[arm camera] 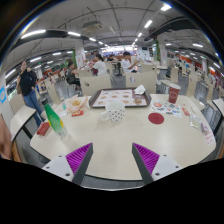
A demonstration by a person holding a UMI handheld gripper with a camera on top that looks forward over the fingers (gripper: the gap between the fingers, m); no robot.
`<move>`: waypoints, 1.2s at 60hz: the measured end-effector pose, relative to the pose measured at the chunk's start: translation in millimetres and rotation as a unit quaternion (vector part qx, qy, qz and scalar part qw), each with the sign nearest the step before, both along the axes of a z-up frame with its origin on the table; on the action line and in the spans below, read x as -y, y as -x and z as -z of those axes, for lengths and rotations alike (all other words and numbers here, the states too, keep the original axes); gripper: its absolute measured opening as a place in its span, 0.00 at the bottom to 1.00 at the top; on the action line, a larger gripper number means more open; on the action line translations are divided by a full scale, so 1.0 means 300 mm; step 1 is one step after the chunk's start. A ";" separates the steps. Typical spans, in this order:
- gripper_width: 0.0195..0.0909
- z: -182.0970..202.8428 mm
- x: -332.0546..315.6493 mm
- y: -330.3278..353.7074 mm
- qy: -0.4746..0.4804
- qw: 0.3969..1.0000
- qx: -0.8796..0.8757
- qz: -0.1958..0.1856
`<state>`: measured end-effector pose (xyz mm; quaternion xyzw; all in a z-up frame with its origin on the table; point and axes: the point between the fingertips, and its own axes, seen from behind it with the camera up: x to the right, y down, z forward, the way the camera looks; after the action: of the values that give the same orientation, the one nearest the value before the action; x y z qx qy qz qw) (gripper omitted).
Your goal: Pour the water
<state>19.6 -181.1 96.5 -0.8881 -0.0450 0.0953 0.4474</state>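
Two gripper (112, 160) fingers spread wide, holding nothing, above table (110, 140); green bottle (54, 120) ahead-left.

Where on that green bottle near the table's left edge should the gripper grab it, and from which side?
Judging from here, take the green bottle around its mid-body, coming in level from the near side. It leans rather than stands straight, so tilt to match it. The gripper is open, well short of it, with bare table between.

Bright, even light comes from long ceiling lamps (75, 34). The bench (110, 140) shines pale with soft shadows. Straight lines bend strongly near the edges; far things look small and unclear.
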 end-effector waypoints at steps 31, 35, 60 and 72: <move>0.90 0.020 -0.083 0.550 -0.096 0.989 -0.035 -0.111; 0.90 0.015 -0.128 0.665 -0.117 0.985 -0.039 -0.123; 0.46 0.037 -0.452 1.029 -0.189 0.975 0.014 -0.116; 0.31 0.046 -0.473 1.072 -0.174 0.976 0.042 -0.123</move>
<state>-302.1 -39.2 82.8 -0.7878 -0.1890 0.1029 0.5772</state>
